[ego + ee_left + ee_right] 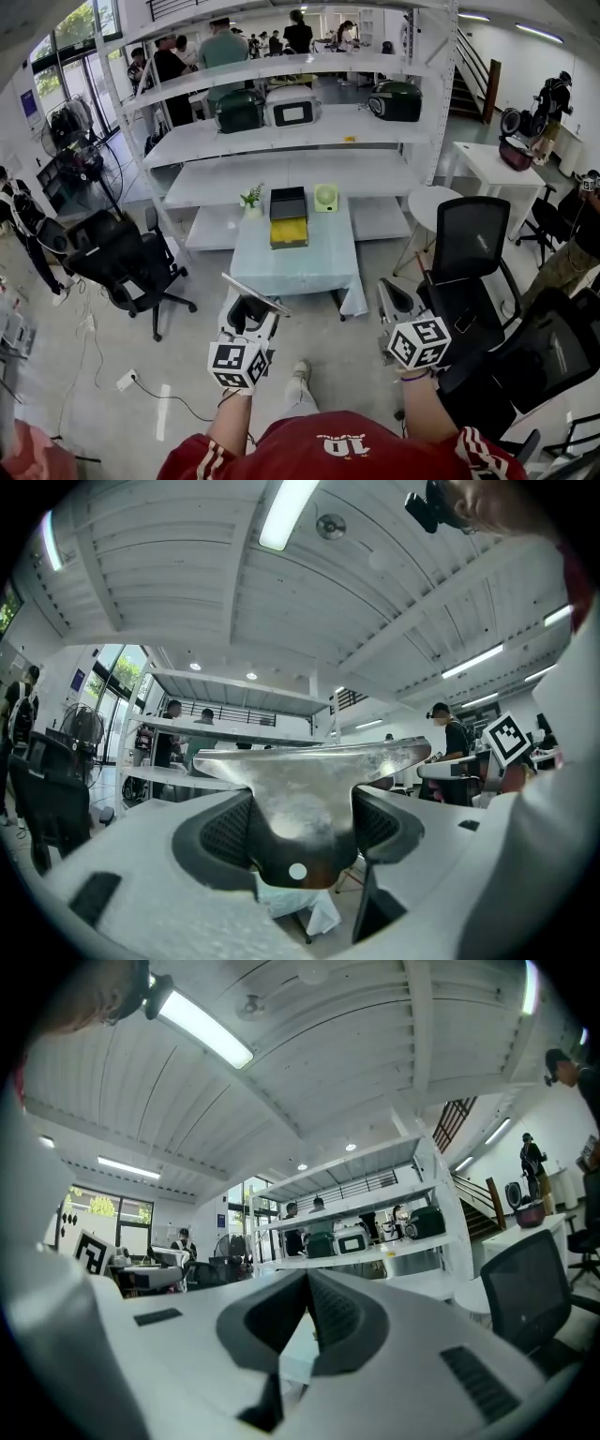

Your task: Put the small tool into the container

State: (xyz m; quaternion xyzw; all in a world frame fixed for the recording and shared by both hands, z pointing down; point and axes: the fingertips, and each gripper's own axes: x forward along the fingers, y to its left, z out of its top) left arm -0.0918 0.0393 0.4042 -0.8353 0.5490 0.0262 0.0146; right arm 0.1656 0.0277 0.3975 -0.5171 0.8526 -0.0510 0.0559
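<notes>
Left gripper (302,834) clenched on flat metal tool (309,766); right gripper (306,1321) pinched together, empty. Container (288,217) well apart on table (314,261). Risk of tool pivoting loose mid-carry, given narrow-neck grip.

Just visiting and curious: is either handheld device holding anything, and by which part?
The left tool grips a metal scraper by its dark handle end, blade pointing away. The right tool, shut, holds nothing.

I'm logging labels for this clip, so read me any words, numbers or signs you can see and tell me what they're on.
"10", seen upside down, on the red shirt.
Blue sign on the left wall: too small to read.
Marker cubes: patterns only, no letters.
</notes>
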